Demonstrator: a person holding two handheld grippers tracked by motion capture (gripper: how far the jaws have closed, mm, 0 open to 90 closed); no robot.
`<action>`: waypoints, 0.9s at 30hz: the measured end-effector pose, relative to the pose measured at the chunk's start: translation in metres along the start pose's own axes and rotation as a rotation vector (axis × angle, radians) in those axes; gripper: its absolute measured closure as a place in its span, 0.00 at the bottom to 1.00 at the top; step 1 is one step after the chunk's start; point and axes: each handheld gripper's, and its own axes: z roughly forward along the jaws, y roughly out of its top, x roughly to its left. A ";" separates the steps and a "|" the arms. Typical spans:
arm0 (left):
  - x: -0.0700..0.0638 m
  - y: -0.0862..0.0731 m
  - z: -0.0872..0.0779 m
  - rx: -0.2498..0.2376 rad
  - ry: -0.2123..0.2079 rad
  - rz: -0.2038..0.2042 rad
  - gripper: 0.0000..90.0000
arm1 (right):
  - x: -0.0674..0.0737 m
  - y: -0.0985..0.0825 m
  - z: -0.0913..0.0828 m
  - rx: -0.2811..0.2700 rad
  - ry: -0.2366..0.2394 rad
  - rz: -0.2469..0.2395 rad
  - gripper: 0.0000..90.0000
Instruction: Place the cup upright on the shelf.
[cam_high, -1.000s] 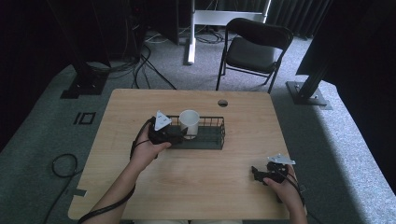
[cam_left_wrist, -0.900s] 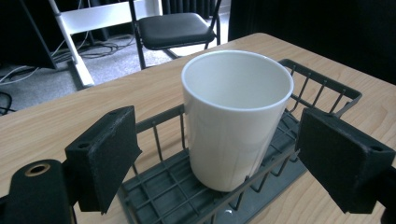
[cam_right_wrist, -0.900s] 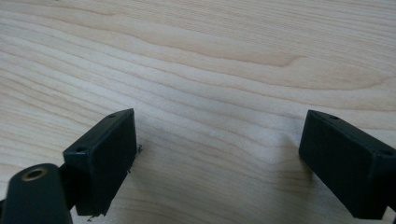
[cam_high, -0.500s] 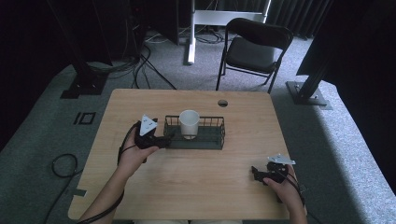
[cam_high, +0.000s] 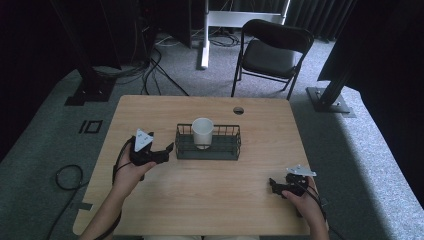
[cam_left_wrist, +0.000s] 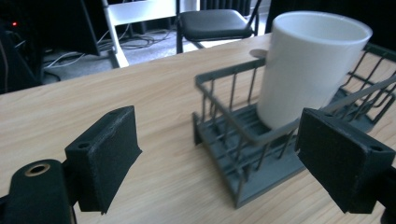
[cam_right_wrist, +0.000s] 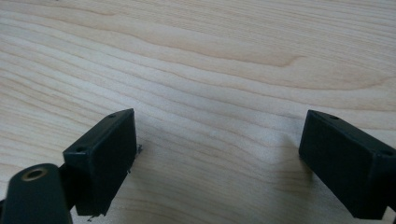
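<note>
A white cup (cam_high: 202, 132) stands upright in the left half of a dark wire basket (cam_high: 220, 149) at the middle of the wooden table (cam_high: 200, 200). My left gripper (cam_high: 167, 151) is open, just left of the basket's left end and clear of it. In the left gripper view the cup (cam_left_wrist: 308, 65) and the basket (cam_left_wrist: 243, 135) sit ahead between the two wide-apart jaws. My right gripper (cam_high: 273, 185) rests low near the table's front right, open, with bare wood (cam_right_wrist: 219, 93) between its jaws.
A black folding chair (cam_high: 272, 50) stands beyond the table's far edge. A round cable hole (cam_high: 238, 110) lies in the table top behind the basket. Cables and stand bases are on the floor at the far left.
My left gripper has drawn back leftward and toward the near side from the cup and basket, leaving the cup standing in the basket. The right gripper has stayed put.
</note>
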 end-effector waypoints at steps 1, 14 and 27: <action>0.002 -0.003 -0.001 0.003 0.005 -0.004 0.16 | 0.000 0.000 0.000 0.000 0.000 0.000 0.12; 0.027 -0.041 -0.012 0.037 0.076 -0.069 0.16 | 0.000 0.000 0.000 0.000 0.000 0.000 0.12; 0.041 -0.079 -0.026 0.103 0.120 -0.108 0.16 | 0.000 0.000 0.000 -0.001 0.000 -0.003 0.12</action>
